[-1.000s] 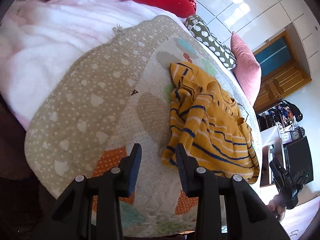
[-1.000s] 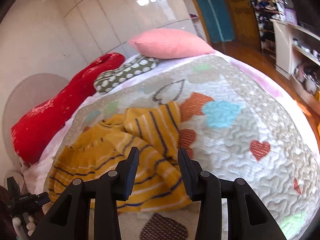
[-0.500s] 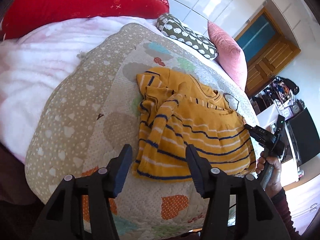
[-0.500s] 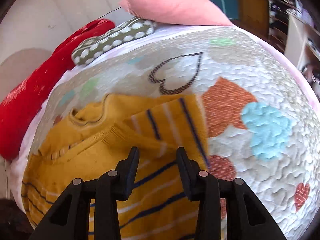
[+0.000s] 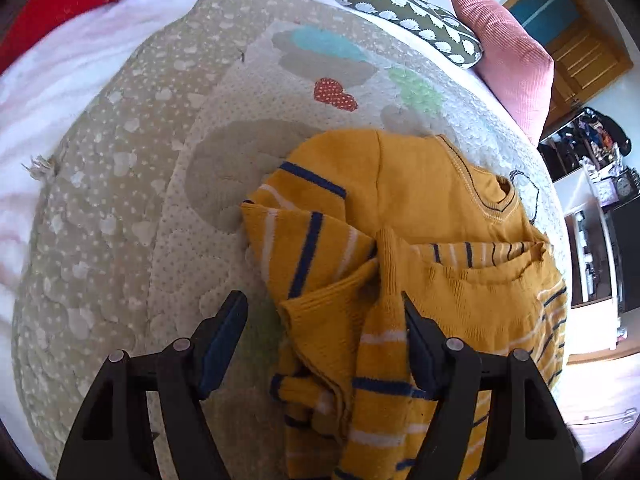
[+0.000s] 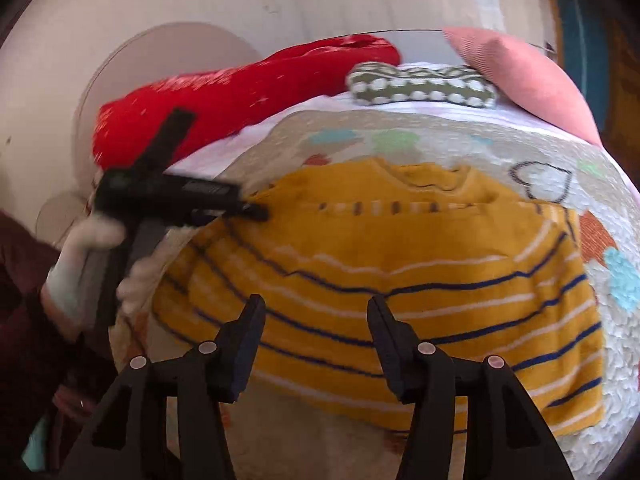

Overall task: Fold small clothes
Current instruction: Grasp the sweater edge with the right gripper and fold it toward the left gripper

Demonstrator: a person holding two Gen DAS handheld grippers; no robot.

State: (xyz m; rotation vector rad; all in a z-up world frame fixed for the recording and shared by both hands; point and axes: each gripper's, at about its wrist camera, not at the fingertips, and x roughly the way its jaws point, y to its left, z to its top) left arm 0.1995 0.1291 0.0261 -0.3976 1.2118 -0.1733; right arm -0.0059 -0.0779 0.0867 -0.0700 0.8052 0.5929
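Observation:
A small mustard-yellow sweater with navy and white stripes lies on a quilted bedspread. Its left sleeve is bunched and folded over the body. My left gripper is open wide, with the crumpled sleeve between its jaws and against the right finger. In the right wrist view the sweater lies spread with its hem toward me. My right gripper is open just above the hem, touching nothing. The left gripper also shows there, held by a gloved hand, its tip at the sweater's left shoulder.
A red pillow, a green patterned cushion and a pink pillow line the head of the bed. A white fluffy blanket lies left of the quilt. A wooden door and shelves stand beyond the bed.
Both grippers have opened wider. The left one has moved in over the sweater's bunched sleeve. The right one has swung round to face the hem from the bed's foot.

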